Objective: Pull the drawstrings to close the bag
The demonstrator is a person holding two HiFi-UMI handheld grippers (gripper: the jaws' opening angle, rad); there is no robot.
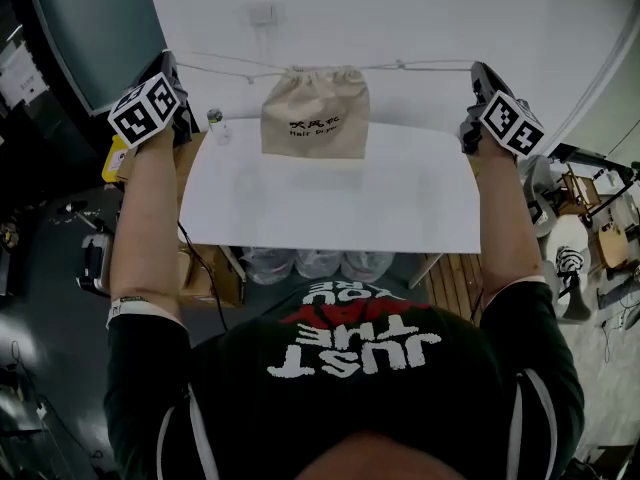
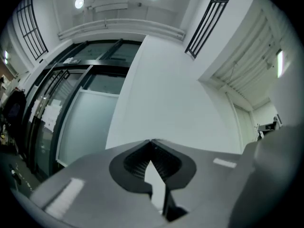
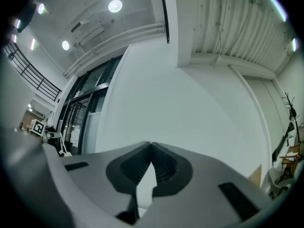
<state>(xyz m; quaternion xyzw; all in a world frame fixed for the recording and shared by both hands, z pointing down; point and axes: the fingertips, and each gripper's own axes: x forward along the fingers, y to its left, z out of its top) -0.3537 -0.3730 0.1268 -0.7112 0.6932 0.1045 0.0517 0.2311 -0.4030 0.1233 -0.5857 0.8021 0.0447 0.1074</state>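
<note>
A white table point(image 1: 330, 203) is set against a white wall point(image 1: 420, 8). A small bottle point(image 1: 216, 126) is seen at its far left corner, and large plastic bottles point(image 1: 318, 263) are seen below its near edge. A beige bag point(image 1: 315, 118) with black print is placed at the far middle of the table, its mouth gathered tight into ruffles. The left drawstring point(image 1: 230, 69) and right drawstring point(image 1: 425, 66) are stretched taut to either side. The left gripper point(image 1: 174, 63) is closed on the left cord's end and the right gripper point(image 1: 478, 70) on the right one; in both gripper views the jaws are seen pressed together
</note>
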